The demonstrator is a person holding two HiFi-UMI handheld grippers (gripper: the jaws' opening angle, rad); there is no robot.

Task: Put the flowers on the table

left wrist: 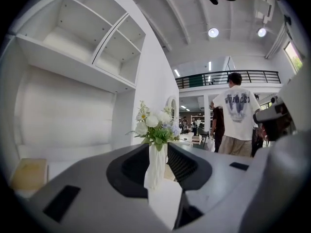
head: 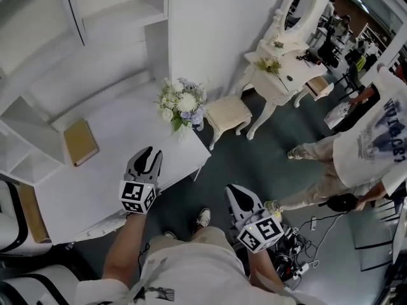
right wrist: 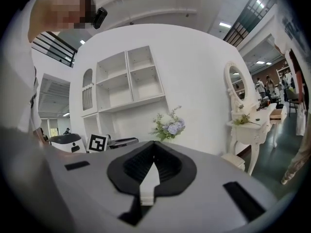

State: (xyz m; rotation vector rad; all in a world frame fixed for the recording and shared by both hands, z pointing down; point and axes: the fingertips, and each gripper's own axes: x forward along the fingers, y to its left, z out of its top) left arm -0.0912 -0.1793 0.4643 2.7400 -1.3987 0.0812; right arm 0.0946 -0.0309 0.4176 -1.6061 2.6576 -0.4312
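Note:
A bouquet of white and pale blue flowers (head: 182, 103) in a white vase stands upright on the white table (head: 114, 170), near its far right corner by the wall. My left gripper (head: 149, 152) hovers over the table's front part, well short of the bouquet. In the left gripper view the flowers (left wrist: 155, 125) show beyond the left gripper (left wrist: 158, 147), whose jaws stand a narrow gap apart with nothing between them. My right gripper (head: 234, 191) hangs over the dark floor beside the table, jaws together and empty. The right gripper view shows the flowers (right wrist: 170, 125) beyond the right gripper (right wrist: 154, 147).
A tan book (head: 81, 142) lies on the table's left part. White shelves rise behind it. A cream stool (head: 227, 113) and a white dressing table with a mirror (head: 280, 62) stand to the right. A person (head: 362, 151) stands on the floor, with cables (head: 299, 259) nearby.

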